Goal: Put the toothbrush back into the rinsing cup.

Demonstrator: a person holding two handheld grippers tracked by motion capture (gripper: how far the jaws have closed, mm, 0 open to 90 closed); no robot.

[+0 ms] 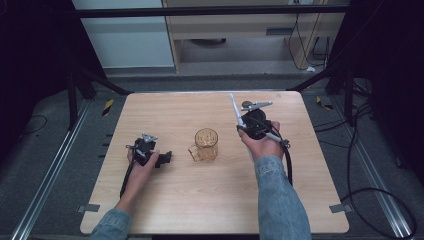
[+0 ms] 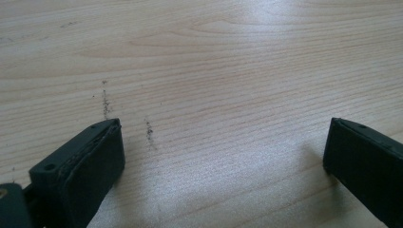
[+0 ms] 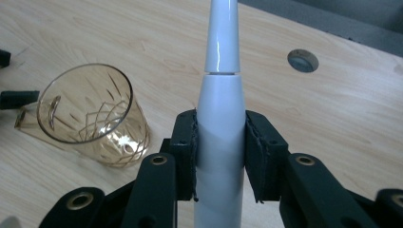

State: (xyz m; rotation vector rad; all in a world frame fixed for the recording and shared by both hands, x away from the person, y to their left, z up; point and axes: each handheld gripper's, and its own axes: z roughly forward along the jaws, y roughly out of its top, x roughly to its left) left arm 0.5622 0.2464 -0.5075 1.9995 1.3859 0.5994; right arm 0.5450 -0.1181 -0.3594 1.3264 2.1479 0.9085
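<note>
**A white toothbrush in the pinch, a gold cup on the table**

The right gripper (image 3: 220,156) pinches a white electric toothbrush (image 3: 220,118). Its two black jaws press on both sides of the thick white handle. The thin top part of the toothbrush sticks up and away from the jaws. In the high view the right gripper (image 1: 255,125) is up above the wooden table (image 1: 165,195), and the toothbrush (image 1: 236,111) points up and toward the far side of the table.

A gold see-through cup (image 1: 205,145) with a handle stands on the table in the middle, between the two hands. It has cut lines all over its side. In the right gripper view the cup (image 3: 90,116) is to the left of the toothbrush and does not touch it.

The left gripper (image 1: 150,155) rests low on the table, left of the cup and a little apart from it. In the left gripper view the left gripper (image 2: 223,147) has its jaws spread wide. Just bare wood lies between them, with a few small dark marks (image 2: 149,130) on it.

A small round hole (image 3: 302,60) sits in the table past the toothbrush.
</note>
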